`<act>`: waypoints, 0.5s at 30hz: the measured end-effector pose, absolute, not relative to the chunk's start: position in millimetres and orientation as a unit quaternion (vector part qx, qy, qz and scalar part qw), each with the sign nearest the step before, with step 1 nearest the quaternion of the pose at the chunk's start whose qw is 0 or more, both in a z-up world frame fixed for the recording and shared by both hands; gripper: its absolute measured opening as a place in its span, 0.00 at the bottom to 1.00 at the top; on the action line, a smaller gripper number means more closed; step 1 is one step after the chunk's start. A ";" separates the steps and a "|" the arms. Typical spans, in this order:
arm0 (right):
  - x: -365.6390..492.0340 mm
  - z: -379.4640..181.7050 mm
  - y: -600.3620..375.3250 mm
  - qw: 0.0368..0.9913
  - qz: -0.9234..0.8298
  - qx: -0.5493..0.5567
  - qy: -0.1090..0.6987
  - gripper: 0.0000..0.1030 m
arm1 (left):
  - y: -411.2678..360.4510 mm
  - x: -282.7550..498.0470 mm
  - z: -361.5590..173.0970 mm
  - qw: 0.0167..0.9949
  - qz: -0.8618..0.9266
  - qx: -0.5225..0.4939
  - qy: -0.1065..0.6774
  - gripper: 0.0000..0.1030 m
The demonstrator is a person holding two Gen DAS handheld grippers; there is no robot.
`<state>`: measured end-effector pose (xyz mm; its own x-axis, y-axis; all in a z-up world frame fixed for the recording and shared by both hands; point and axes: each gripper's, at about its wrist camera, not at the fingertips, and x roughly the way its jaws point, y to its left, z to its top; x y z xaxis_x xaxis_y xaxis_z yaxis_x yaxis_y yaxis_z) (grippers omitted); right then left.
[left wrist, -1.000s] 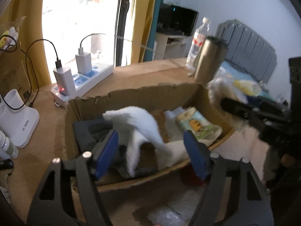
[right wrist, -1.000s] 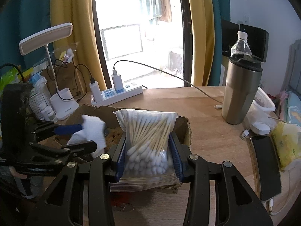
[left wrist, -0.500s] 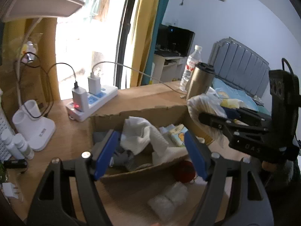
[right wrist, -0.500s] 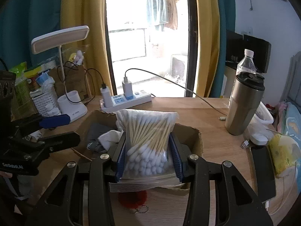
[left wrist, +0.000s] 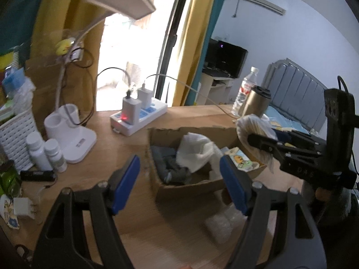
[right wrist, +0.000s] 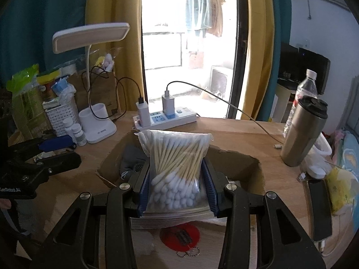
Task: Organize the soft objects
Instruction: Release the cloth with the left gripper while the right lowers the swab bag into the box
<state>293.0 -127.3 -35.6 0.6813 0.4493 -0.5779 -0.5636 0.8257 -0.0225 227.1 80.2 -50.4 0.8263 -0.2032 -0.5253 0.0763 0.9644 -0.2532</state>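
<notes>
A shallow cardboard box [left wrist: 193,185] sits on the wooden desk and holds a white cloth [left wrist: 194,151], grey fabric [left wrist: 167,157] and a small printed packet [left wrist: 241,159]. My left gripper [left wrist: 179,185] is open and empty, raised above the desk on the near left of the box. My right gripper [right wrist: 176,185] is shut on a clear bag of cotton swabs [right wrist: 175,168] and holds it above the box [right wrist: 237,163]. In the left wrist view the right gripper [left wrist: 262,140] with the bag is over the box's right end.
A white power strip [left wrist: 139,117] with chargers, a desk lamp base [left wrist: 71,134], small white bottles [left wrist: 46,152] and a white basket [left wrist: 14,134] stand at the left. A steel tumbler [right wrist: 303,132] and a water bottle [right wrist: 306,89] stand at the right, a phone [right wrist: 318,208] near the edge. A red disc [right wrist: 179,234] lies in front of the box.
My left gripper let go of the white cloth, which now lies in the box, and drew back up and to the left. My right gripper rose a little with the bag.
</notes>
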 end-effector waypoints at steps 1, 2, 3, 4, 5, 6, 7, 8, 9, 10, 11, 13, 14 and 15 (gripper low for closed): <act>294.3 -36.1 -123.6 0.911 0.276 -0.104 0.288 0.43 | 84.5 225.0 -51.4 0.949 -0.071 -0.114 0.286 0.73; 296.9 -36.5 -120.0 0.912 0.272 -0.109 0.288 0.43 | 90.5 222.6 -53.0 0.948 -0.068 -0.118 0.286 0.73; 301.1 -36.7 -117.9 0.913 0.265 -0.113 0.289 0.43 | 94.3 221.2 -53.9 0.948 -0.066 -0.121 0.287 0.73; 304.2 -36.7 -117.0 0.914 0.260 -0.113 0.290 0.43 | 96.8 220.8 -54.4 0.948 -0.064 -0.122 0.287 0.73; 310.1 -36.7 -117.3 0.916 0.251 -0.111 0.293 0.43 | 101.9 219.2 -55.3 0.948 -0.060 -0.124 0.286 0.73; 315.0 -37.2 -118.0 0.917 0.245 -0.110 0.296 0.43 | 103.9 218.4 -55.8 0.948 -0.058 -0.126 0.286 0.73; 321.9 -39.2 -118.4 0.918 0.235 -0.109 0.300 0.43 | 108.5 217.2 -56.6 0.948 -0.055 -0.128 0.285 0.73; 327.3 -42.4 -118.6 0.919 0.227 -0.110 0.304 0.43 | 112.6 216.3 -57.6 0.948 -0.052 -0.131 0.285 0.73; 330.8 -46.2 -118.6 0.918 0.221 -0.111 0.310 0.43 | 115.1 215.9 -58.9 0.948 -0.050 -0.132 0.284 0.73; 335.9 -51.3 -118.1 0.917 0.214 -0.112 0.319 0.43 | 118.4 215.9 -60.4 0.949 -0.043 -0.129 0.284 0.73; 341.0 -57.0 -117.5 0.915 0.207 -0.112 0.329 0.43 | 120.1 216.2 -61.9 0.950 -0.038 -0.126 0.284 0.73; 348.4 -65.4 -116.2 0.911 0.198 -0.111 0.343 0.43 | 124.7 218.9 -65.0 0.950 -0.031 -0.125 0.285 0.73; 350.9 -67.9 -115.5 0.910 0.195 -0.112 0.347 0.43 | 126.7 219.9 -66.1 0.950 -0.030 -0.127 0.285 0.73; 352.8 -70.0 -113.5 0.909 0.193 -0.115 0.351 0.43 | 129.2 220.5 -67.2 0.949 -0.030 -0.131 0.284 0.73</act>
<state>352.8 -113.5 -70.0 0.6796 0.2706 -0.6818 -0.4313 0.8993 -0.0730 220.5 129.2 -67.2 0.8370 -0.1314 -0.5312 -0.0171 0.9640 -0.2653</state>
